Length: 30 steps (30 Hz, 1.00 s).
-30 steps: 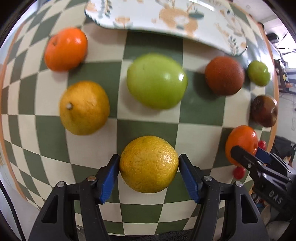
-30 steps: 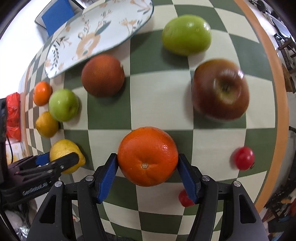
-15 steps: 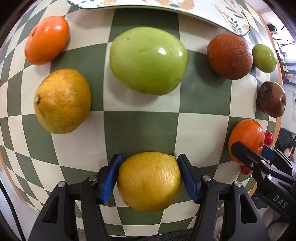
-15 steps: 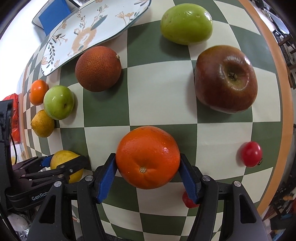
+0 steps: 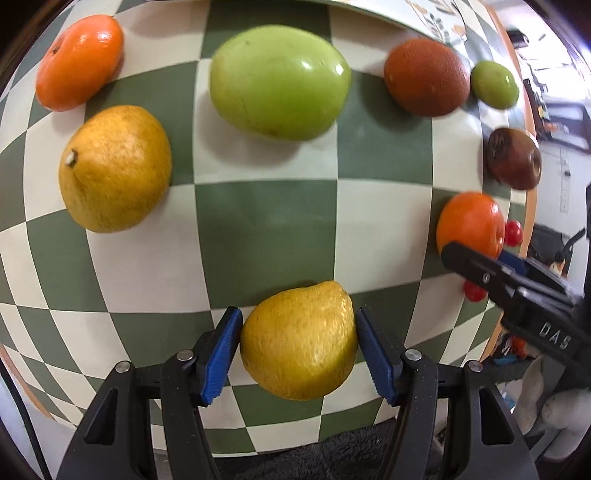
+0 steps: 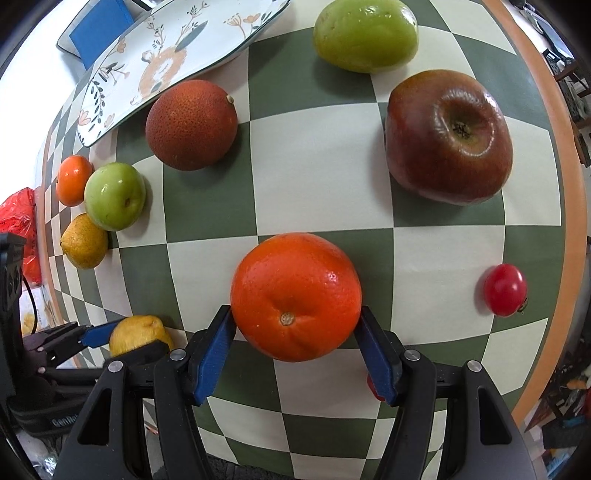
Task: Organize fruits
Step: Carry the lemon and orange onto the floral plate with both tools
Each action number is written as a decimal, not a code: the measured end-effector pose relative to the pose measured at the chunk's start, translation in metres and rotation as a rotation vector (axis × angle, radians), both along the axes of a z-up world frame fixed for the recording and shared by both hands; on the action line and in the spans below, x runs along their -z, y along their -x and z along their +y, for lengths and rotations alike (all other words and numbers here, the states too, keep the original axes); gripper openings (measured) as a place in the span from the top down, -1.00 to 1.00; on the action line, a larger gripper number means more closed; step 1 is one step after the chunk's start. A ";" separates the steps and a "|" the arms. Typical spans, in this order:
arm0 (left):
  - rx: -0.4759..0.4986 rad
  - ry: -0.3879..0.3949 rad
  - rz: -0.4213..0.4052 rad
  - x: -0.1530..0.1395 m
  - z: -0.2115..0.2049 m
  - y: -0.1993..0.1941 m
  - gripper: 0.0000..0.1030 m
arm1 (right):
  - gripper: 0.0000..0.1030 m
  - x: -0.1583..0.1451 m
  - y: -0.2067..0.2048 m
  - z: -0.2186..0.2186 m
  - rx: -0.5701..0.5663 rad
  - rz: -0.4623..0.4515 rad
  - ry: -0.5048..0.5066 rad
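1. Green-and-cream checks covered the table (image 6: pixel 317 192), an orange band along its edge.
2. My left gripper (image 5: pixel 298 347) clamped the lemon (image 5: pixel 299 341) near the table's front edge.
3. My right gripper (image 6: pixel 295 343) squeezed the orange (image 6: pixel 295 295), also toward the front edge.
4. Toward the far edge lay the red apple (image 6: pixel 448 136), the green fruit (image 6: pixel 365 33) and the flowered plate (image 6: pixel 177 62).
5. One cherry tomato (image 6: pixel 505 290) sat near the right edge.
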<state>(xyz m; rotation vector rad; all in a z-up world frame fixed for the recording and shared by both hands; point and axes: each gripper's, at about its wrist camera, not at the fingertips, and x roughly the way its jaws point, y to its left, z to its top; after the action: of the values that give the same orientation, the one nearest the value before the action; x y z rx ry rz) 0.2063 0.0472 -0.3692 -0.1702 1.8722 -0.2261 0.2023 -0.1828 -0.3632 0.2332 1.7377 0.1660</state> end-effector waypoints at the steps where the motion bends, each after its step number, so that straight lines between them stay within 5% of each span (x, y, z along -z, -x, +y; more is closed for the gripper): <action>1: 0.014 -0.002 0.009 0.001 -0.004 -0.001 -0.19 | -0.33 0.000 0.001 0.001 -0.001 0.002 0.003; 9: 0.107 -0.050 -0.009 -0.001 -0.043 0.019 -0.18 | -0.32 0.010 0.007 0.015 -0.018 0.034 0.019; 11: 0.095 -0.079 -0.037 -0.005 -0.043 0.023 -0.17 | -0.07 0.011 0.010 0.016 -0.025 0.025 0.025; 14: 0.086 -0.104 -0.071 -0.008 -0.044 0.023 -0.17 | -0.06 0.008 0.012 0.020 -0.040 -0.010 0.038; 19: 0.059 -0.108 -0.091 -0.012 -0.044 0.012 -0.17 | -0.10 0.009 0.012 0.015 -0.011 0.011 -0.010; 21: 0.038 -0.098 -0.096 -0.014 -0.042 0.006 -0.17 | -0.38 0.008 0.010 0.010 0.008 0.009 -0.019; 30: -0.023 -0.064 -0.140 -0.033 -0.036 -0.019 -0.17 | -0.30 0.001 -0.001 0.009 -0.008 -0.067 0.026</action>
<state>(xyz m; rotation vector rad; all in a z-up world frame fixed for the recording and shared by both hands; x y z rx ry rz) 0.2257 0.0110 -0.3359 -0.1285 1.7350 -0.1584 0.2036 -0.1742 -0.3639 0.1994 1.6732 0.1556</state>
